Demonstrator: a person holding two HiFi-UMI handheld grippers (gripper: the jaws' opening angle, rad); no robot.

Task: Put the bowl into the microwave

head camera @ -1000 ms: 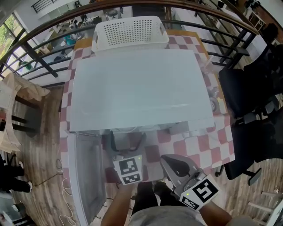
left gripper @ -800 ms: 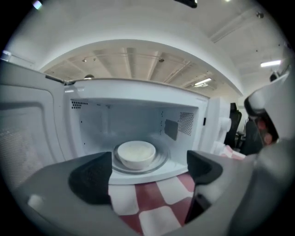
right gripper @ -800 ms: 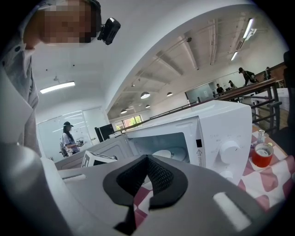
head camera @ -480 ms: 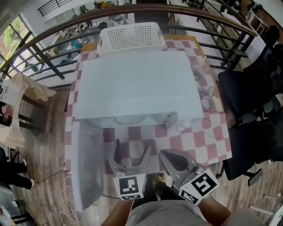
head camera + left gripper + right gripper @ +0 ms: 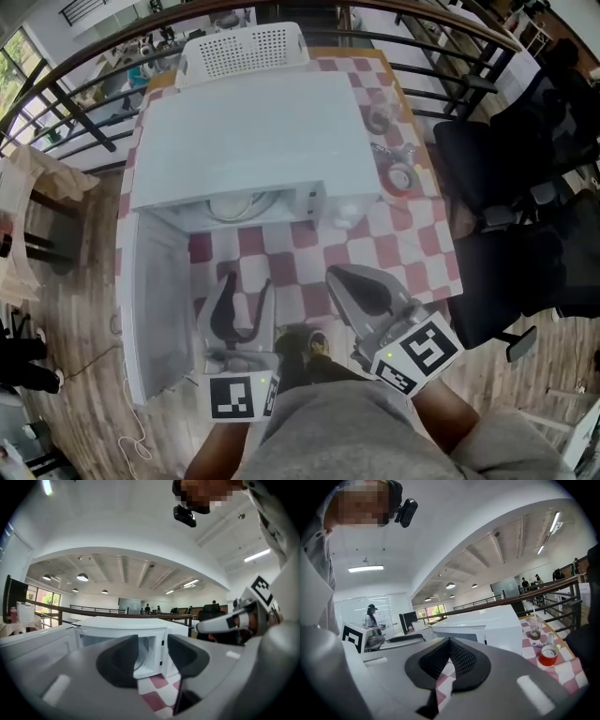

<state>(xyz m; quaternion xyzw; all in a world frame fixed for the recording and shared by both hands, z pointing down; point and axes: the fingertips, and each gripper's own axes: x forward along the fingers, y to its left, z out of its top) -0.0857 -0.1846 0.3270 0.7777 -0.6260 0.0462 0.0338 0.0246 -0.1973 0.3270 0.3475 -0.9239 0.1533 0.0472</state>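
A white microwave (image 5: 248, 131) stands on a table covered with a red-and-white checked cloth (image 5: 375, 248), straight ahead of both grippers' jaws, with a strip of bare cloth between it and their tips. Its door (image 5: 155, 291) is swung fully open and runs alongside the left gripper's outer jaw, on the side away from the right gripper. A white perforated basket (image 5: 244, 49) lies beyond the microwave, far past the jaws. Dark office chairs (image 5: 487, 178) stand off the table's edge on the outer side of the right gripper. The left gripper (image 5: 246, 279) is held level above the cloth and points at the open cavity. Its jaws have just been closing and now stand partly apart with nothing between them. In the left gripper view (image 5: 152, 641) the cavity's opening shows through the gap. The right gripper (image 5: 337, 279) sits just beside it, pointing toward the microwave's control side. In the right gripper view (image 5: 450, 644) its ribbed pads meet at the tips and grip nothing, with only checked cloth showing in the slit below them. The bowl (image 5: 239, 204) is inside the microwave cavity, ahead of the left gripper's jaws and well apart from them, with only its pale rim showing under the roof. Ahead of the right gripper's jaws and off to their outer side, beside the microwave, stand a red-filled cup (image 5: 548, 654) and, farther on, a clear plastic cup (image 5: 534, 629).
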